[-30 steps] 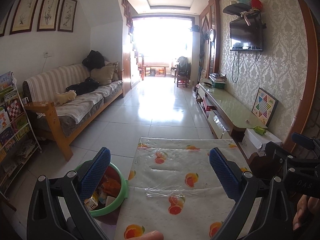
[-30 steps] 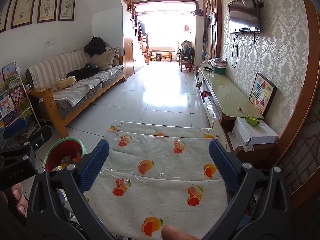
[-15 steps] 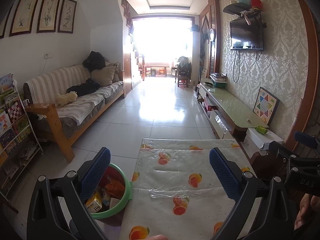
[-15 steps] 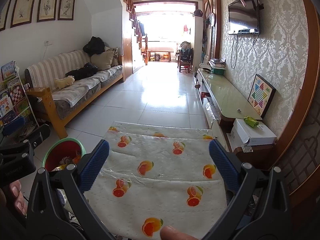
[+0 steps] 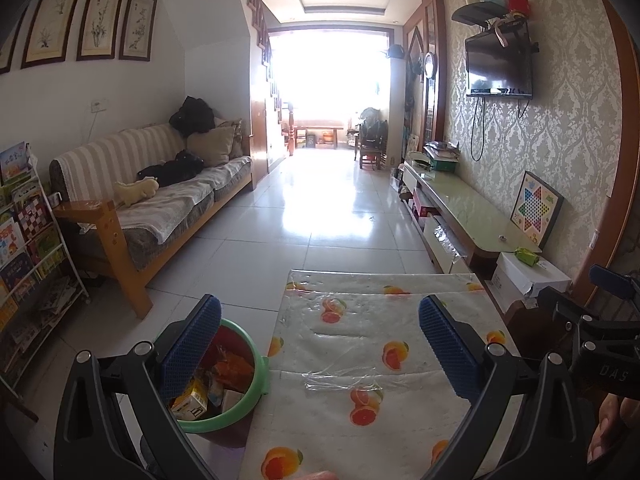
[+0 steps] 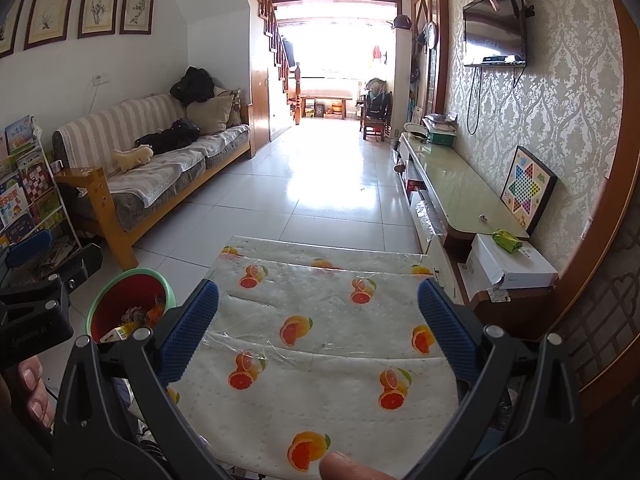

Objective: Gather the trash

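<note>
Holding both tongs, left tongs (image 5: 319, 346) and right tongs (image 6: 318, 330), spread and empty over the table (image 6: 320, 300); scanning beside the bin (image 5: 256, 384) for leftover trash.

Trash bin (image 5: 240, 404): round, green rim, red inside, upright on the floor just beside the left edge of the fruit-print surface (image 5: 360, 344). Holds trash: yellow-white carton (image 5: 192, 402), orange wrapper (image 5: 234, 366), other crumpled bits.
</note>
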`<state>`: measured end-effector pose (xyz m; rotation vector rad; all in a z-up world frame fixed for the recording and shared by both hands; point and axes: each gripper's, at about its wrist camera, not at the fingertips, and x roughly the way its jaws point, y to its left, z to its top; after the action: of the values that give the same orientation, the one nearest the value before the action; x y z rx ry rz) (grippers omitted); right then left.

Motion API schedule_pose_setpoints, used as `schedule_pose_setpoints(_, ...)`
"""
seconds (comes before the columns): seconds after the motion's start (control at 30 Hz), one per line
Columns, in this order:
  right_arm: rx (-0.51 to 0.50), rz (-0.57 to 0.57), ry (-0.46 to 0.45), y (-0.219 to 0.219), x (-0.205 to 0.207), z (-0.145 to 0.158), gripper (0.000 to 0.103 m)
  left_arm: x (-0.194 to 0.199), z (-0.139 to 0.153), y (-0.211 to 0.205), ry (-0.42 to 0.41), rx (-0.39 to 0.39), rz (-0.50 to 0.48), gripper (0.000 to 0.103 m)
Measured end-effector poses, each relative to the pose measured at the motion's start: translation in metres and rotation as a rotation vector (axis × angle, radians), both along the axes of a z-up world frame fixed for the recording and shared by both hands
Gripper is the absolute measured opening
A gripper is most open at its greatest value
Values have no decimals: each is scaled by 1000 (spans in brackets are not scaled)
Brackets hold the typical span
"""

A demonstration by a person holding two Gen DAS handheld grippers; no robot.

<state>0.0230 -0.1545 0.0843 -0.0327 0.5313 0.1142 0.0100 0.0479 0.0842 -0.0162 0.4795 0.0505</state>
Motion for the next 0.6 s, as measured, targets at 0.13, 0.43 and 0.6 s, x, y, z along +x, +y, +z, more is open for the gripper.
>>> schedule_pose_setpoints(0.13, -1, -1, 0, 1, 0, 0, 98, 0, 0, 1, 1, 1, 0, 95)
schedule_pose_setpoints(0.43, -5, -3, 2, -1, 0, -3, 98, -2, -1, 9, -5, -27, 24, 95)
schedule_pose_setpoints(0.6, 0, -10, 4, -4, 1, -3, 98, -5, 1, 1, -44, 24, 31, 95)
